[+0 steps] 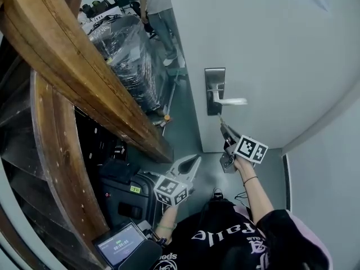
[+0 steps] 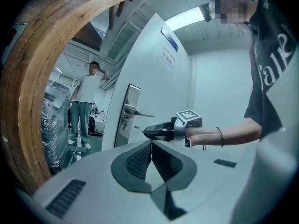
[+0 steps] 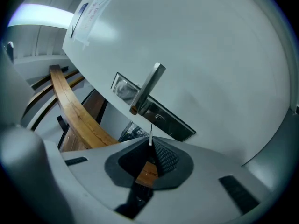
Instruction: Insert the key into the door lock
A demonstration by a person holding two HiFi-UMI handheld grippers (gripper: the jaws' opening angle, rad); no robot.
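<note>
The white door (image 1: 270, 49) is faced, with a curved wooden beam (image 1: 73, 66) at the left. A metal lock plate (image 1: 214, 89) is mounted on the door and carries a lever handle (image 1: 228, 101). The keyhole (image 3: 160, 117) is set in the plate just below the lever.

The right gripper (image 1: 223, 127) is clamped on the key (image 3: 150, 136), whose blade projects from the jaw tips. The key is held near the keyhole but apart from it. The left gripper (image 2: 150, 146) is held low and well back, with its jaws pressed together on nothing.

For a clean insertion, the blade should be lined up with the keyhole axis before any push is applied. The blade's flat should be matched to the slot direction. The approach should be kept straight and light, since a slanted blade is likely to jam or slip in the jaws.

A printed notice (image 2: 169, 55) is fixed high on the door; its text cannot be read. Lettering on the person's shirt is only partly shown.
</note>
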